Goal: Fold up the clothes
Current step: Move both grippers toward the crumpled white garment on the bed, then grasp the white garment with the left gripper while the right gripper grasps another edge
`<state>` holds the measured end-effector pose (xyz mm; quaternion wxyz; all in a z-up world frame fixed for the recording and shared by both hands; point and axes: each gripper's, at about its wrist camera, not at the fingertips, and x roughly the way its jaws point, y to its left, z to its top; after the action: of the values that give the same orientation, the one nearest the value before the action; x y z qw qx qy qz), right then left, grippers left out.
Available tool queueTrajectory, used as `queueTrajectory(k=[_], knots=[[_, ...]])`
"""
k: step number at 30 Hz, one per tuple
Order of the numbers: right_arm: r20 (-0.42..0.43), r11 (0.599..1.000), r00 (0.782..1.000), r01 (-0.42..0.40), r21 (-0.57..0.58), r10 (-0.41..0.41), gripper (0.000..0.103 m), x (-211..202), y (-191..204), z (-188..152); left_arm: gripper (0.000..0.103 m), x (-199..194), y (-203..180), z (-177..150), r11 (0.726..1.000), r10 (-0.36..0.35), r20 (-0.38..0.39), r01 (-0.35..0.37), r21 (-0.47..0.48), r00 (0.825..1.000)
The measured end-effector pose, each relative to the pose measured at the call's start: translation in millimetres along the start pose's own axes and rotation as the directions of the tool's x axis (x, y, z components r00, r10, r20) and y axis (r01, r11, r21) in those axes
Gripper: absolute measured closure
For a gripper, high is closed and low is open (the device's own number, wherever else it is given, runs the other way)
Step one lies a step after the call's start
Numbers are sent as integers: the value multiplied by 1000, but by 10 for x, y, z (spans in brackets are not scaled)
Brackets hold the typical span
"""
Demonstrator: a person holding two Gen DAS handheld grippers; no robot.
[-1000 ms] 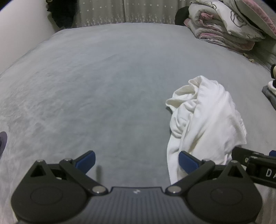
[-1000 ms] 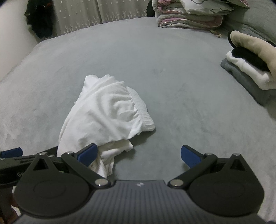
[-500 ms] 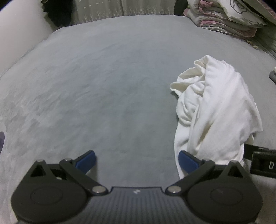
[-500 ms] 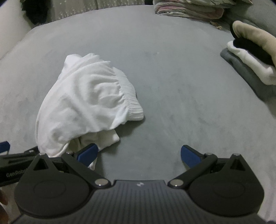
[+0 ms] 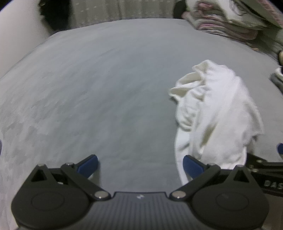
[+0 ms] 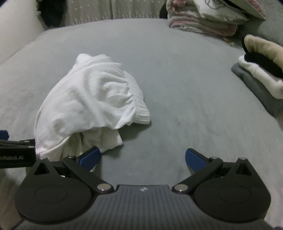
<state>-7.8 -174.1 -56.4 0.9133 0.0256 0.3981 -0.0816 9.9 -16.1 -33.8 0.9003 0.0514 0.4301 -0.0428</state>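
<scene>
A crumpled white garment (image 5: 217, 113) with an elastic waistband lies in a heap on the grey bed (image 5: 106, 88). In the left wrist view it sits to the right, its lower hem just past my right blue fingertip. My left gripper (image 5: 140, 165) is open over bare bedding. In the right wrist view the white garment (image 6: 92, 104) lies at the left, its near folds touching my left blue fingertip. My right gripper (image 6: 143, 158) is open, with only grey bed (image 6: 176, 88) between the fingers. Each gripper's black body shows at the other view's edge.
A stack of folded clothes (image 6: 261, 74) in grey, white, black and beige sits at the bed's right side. Folded quilts (image 6: 203, 19) are piled at the far right by a patterned curtain (image 6: 92, 10). A white wall (image 5: 16, 40) borders the left.
Both views have tilted up and drawn back a little, so the garment sits higher in frame than half a second ago. The garment keeps its shape, and both grippers stay open.
</scene>
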Motion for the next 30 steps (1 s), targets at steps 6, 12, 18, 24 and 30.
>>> queueTrajectory(k=[6, 12, 18, 24, 30], knots=[[49, 999, 998, -40, -26, 41, 0, -72, -109, -74, 2, -75, 6, 25, 998, -68, 24, 68, -13, 997], [64, 998, 997, -52, -33, 54, 0, -194, -309, -73, 14, -264, 6, 47, 986, -166, 108, 167, -8, 980], [81, 991, 988, -131, 0, 131, 0, -327, -391, -54, 50, -196, -29, 56, 951, -306, 106, 309, -12, 946], [74, 964, 967, -251, 93, 244, 16, -380, -460, 34, 90, -120, -9, 58, 904, -412, 101, 420, -77, 905], [78, 895, 925, -381, 232, 373, 34, -403, -501, 93, 99, -91, -61, 68, 865, -486, 89, 493, -92, 869]])
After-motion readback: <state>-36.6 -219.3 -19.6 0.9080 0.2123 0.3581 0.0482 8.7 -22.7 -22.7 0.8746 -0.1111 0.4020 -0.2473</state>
